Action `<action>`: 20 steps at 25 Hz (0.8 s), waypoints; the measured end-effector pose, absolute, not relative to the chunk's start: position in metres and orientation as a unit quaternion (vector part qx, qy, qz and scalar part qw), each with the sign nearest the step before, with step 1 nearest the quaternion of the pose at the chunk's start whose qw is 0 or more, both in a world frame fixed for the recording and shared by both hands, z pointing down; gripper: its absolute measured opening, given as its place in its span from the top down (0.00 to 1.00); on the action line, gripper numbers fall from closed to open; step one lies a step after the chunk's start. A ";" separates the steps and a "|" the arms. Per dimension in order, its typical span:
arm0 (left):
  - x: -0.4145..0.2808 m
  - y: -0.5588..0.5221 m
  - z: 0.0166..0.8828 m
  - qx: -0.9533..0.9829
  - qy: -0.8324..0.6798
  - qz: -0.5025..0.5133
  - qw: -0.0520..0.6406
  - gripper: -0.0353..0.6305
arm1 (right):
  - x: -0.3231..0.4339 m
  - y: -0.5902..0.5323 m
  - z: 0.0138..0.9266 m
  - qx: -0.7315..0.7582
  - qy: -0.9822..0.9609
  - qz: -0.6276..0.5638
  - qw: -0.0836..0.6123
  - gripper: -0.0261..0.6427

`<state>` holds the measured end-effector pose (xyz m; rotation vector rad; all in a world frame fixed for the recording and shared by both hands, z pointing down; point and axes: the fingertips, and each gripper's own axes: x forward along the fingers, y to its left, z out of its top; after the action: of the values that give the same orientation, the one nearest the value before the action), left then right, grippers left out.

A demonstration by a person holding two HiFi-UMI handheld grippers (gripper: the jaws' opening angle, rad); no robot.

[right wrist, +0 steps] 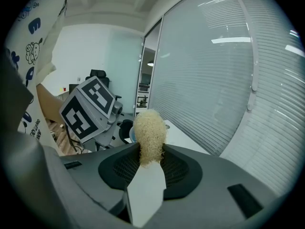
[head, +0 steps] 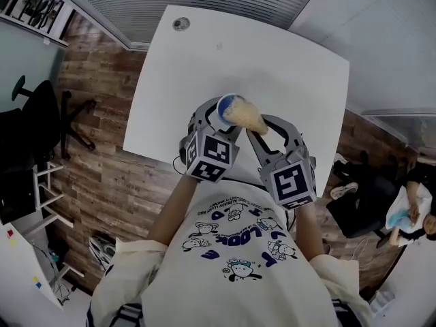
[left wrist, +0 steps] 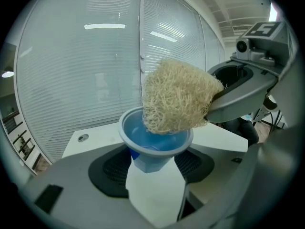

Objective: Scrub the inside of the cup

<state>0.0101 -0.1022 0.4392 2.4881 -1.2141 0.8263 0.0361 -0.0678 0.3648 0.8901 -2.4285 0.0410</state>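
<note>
The white bench lies below and ahead of you, bare but for a small round fitting at its far corner. Nothing of the task rests on it; both things are held up over its near edge, in front of your chest.

Your left gripper has its fingers closed on the cup, clamped at the narrow faceted foot with the mouth tilted towards your other hand. Your right gripper has its fingers closed on the tail of the loofah sponge, and the free end sits in the cup's mouth, against the rim on the far side.

The cup looks like thin blue plastic, so expect it to be light and to flex or twist under a hard push. The foot is probably the stiffest part, which makes it the right place to grip, while the flared rim would likely buckle if pinched. Smooth walls may let it slip round in the fingers when the sponge drags.

The sponge is coarse, open fibre, so it should be springy, squash to fit the taper and grip the wall instead of sliding. Holding it by the tail leaves plenty of length to reach the bottom, though it may bend sideways if you press too steeply.
</note>
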 end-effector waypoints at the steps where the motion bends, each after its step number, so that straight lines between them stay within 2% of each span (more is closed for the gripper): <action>1: 0.010 -0.102 0.440 0.854 -0.416 0.288 0.122 0.50 | 0.037 -0.068 0.366 0.329 -0.903 0.017 0.276 0.76; 14: 0.012 -0.090 0.439 0.857 -0.407 0.297 0.112 0.50 | 0.055 -0.067 0.375 0.337 -0.898 0.039 0.281 0.76; 20: 0.010 -0.079 0.443 0.857 -0.389 0.332 0.069 0.50 | 0.056 -0.058 0.386 0.314 -0.900 0.030 0.301 0.76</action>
<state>0.0096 -0.0791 0.4426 2.5793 -1.1699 1.0001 0.0559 -0.0583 0.3861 0.8321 -2.3881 0.0789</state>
